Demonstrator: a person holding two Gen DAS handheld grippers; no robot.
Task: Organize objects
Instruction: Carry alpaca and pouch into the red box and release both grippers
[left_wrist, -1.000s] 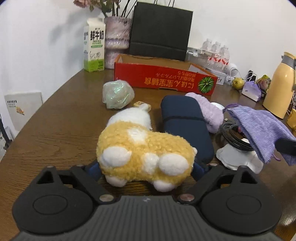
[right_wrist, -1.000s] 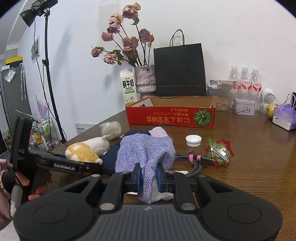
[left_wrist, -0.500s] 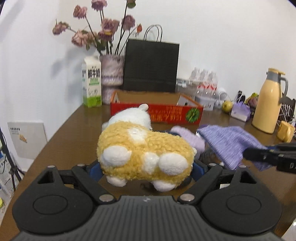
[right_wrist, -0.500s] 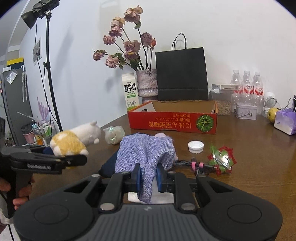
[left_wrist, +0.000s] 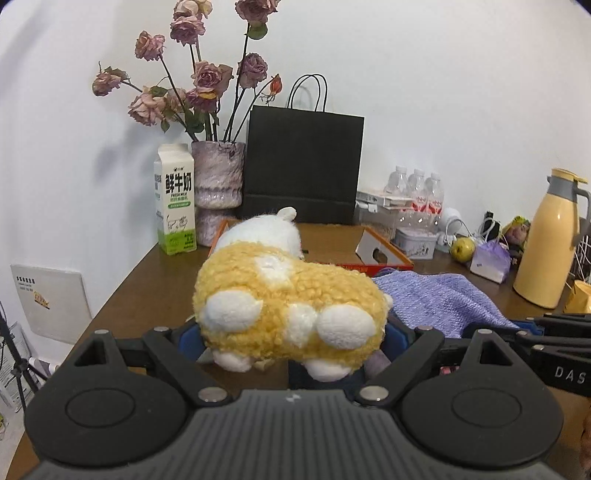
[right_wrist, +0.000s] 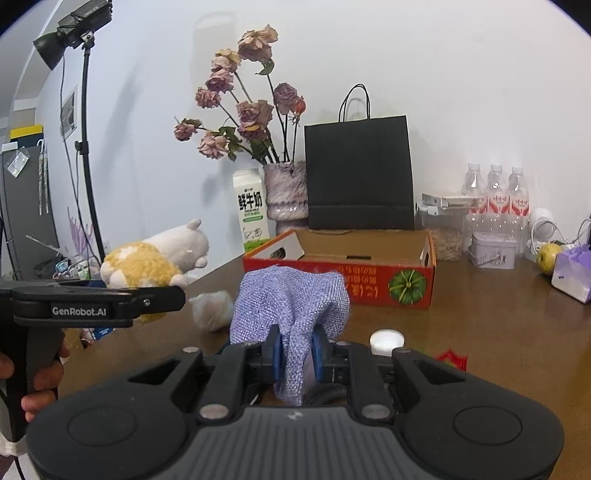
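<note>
Left tool (left_wrist: 291, 332) pinches a yellow and white plush sheep (left_wrist: 288, 299) btwn its blue pads, held in the air above the wooden counter (left_wrist: 147, 280), white head pointing away twd the red cardboard box (right_wrist: 369, 280). Right tool (right_wrist: 295, 354) is pressed together on a bunched purple knit cloth (right_wrist: 291, 295), which rises from the pads and droops fwd, in front of the box and clear of it. From the right wrist view, the sheep sits left of the box, atop the left tool, and the cloth is nearer the camera than the box.

Readable text: left tool's side says "GenRobot.AI"; the right tool's body, seen from the left wrist, shows "DAS". Milk carton (right_wrist: 253, 210), left of the box by the wall, has Chinese characters plus "FRESH MILK". Box front carries upside-down Chinese print w/ a green pumpkin picture. Behind the box: black paper bag (right_wrist: 360, 173) and vase of dried roses (right_wrist: 286, 188). White bottle cap (right_wrist: 386, 339) lies on the counter in front of the box.
</note>
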